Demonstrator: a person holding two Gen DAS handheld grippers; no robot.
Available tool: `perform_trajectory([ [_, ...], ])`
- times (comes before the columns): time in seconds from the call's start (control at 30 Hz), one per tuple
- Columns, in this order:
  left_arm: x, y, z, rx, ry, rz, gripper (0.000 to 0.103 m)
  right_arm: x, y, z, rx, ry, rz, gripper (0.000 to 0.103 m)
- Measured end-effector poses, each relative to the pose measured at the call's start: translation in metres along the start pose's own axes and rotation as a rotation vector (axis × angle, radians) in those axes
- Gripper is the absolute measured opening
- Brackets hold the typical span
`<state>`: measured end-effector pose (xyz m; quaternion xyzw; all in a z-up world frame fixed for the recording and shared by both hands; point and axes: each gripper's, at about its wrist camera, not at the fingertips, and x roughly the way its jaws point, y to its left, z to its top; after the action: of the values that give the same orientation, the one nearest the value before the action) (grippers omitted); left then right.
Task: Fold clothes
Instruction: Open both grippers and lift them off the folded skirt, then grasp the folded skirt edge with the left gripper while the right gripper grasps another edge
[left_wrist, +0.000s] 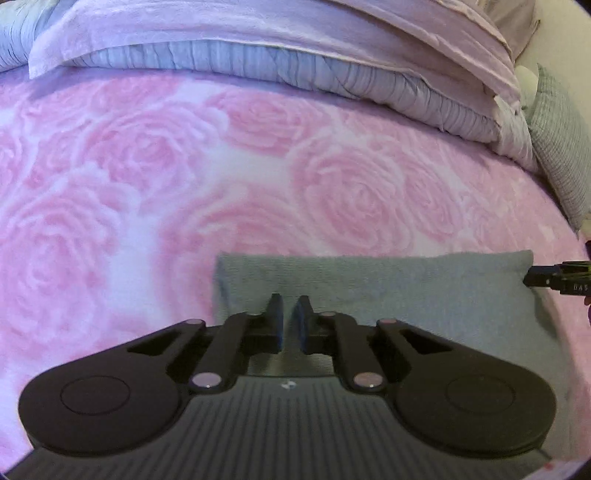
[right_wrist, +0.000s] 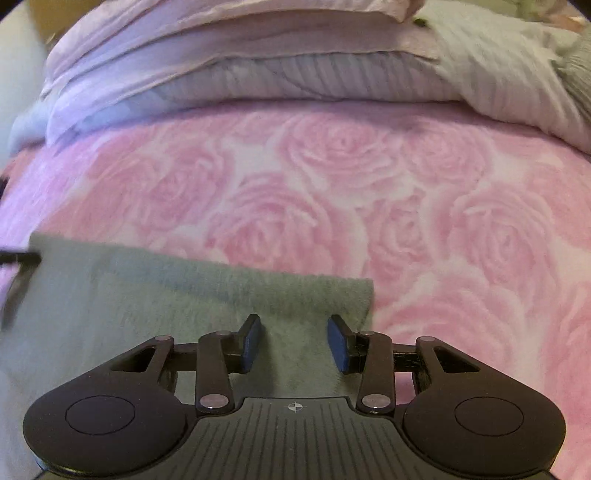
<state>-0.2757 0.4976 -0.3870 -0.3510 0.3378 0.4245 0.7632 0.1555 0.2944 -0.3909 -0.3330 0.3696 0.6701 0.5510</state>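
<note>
Rose-patterned pink bed (left_wrist: 147, 184) bears a grey-green folded cloth (left_wrist: 406, 288) and heaped bedding (left_wrist: 258, 66)

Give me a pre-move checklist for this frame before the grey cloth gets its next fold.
1. Grey cloth lies flat on the rose blanket: ok.
2. Left gripper is empty, jaws nearly closed with a narrow gap and no cloth between them: ok.
3. Right gripper is empty, jaws open above the cloth near its right edge: ok.
4. Cloth edges are straight, far corners square: ok in both wrist views.
5. Near edge of the cloth: cannot tell, hidden under the grippers.
6. Folded bedding at the far side stays apart from the cloth: ok.
</note>
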Motion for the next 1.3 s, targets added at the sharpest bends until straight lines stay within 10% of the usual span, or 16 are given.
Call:
perform_trajectory([
  [0.1,-0.013,0.010,0.017,0.127,0.004,0.016,0.034,-0.011,-0.012,0.011,-0.095,0.012,0.039,0.048],
  [0.47,0.025,0.046,0.037,0.057,0.086,-0.143,0.038,0.026,-0.061,0.030,0.079,0.020,0.161,0.054],
  [0.63,0.028,0.033,0.034,0.164,0.106,-0.165,0.033,0.023,-0.055,0.032,0.021,0.039,0.199,0.010],
  [0.8,0.018,0.031,0.033,0.209,0.089,-0.159,0.004,0.007,-0.029,0.030,-0.033,-0.004,0.102,0.007],
  [1.3,-0.196,-0.010,-0.059,0.183,-0.176,-0.233,0.004,-0.213,0.080,-0.096,-0.093,-0.293,-0.032,0.007],
])
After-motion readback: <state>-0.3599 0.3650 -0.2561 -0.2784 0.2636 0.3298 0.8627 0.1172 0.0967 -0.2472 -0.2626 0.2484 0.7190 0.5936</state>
